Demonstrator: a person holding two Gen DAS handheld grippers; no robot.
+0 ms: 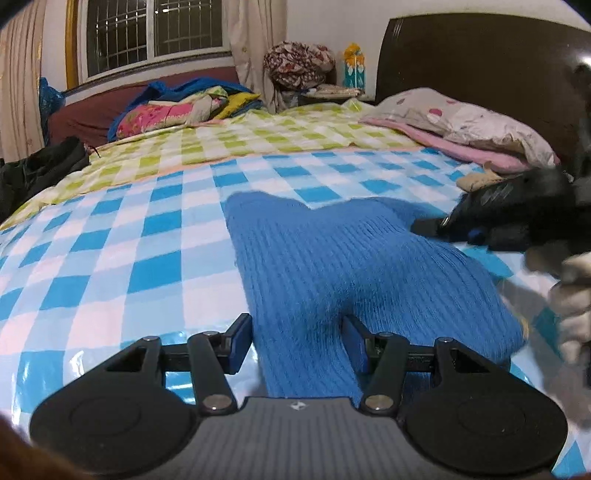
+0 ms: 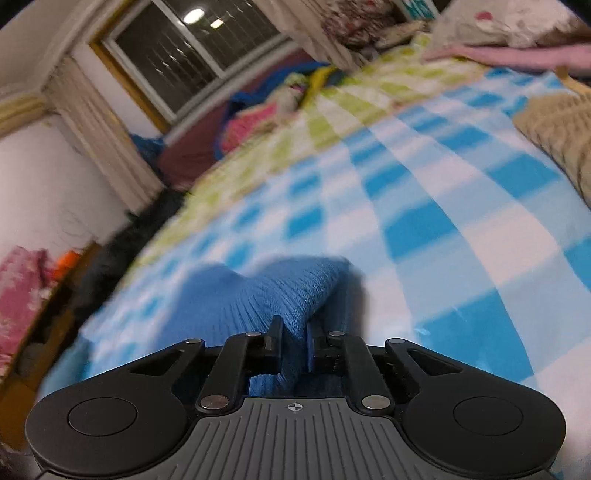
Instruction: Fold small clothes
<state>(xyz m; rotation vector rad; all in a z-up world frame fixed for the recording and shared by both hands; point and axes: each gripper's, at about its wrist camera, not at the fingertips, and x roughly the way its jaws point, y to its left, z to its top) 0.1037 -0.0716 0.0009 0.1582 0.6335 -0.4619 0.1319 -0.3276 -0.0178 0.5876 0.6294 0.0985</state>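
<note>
Black hand-held gripper [image 1: 297,341] (blue pads)

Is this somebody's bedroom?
Most likely, yes, a bedroom: a bed with a checked cover, a pillow against a dark headboard, and a curtained window.

The bed [image 1: 110,258] wears a glossy blue-and-white checked cover, with a green-checked sheet [image 1: 229,144] beyond it. A blue knitted garment [image 1: 332,266] lies on the blue checks. A spotted pillow [image 1: 461,122] on a pink cloth [image 1: 443,142] sits by the dark headboard [image 1: 480,62].
</note>
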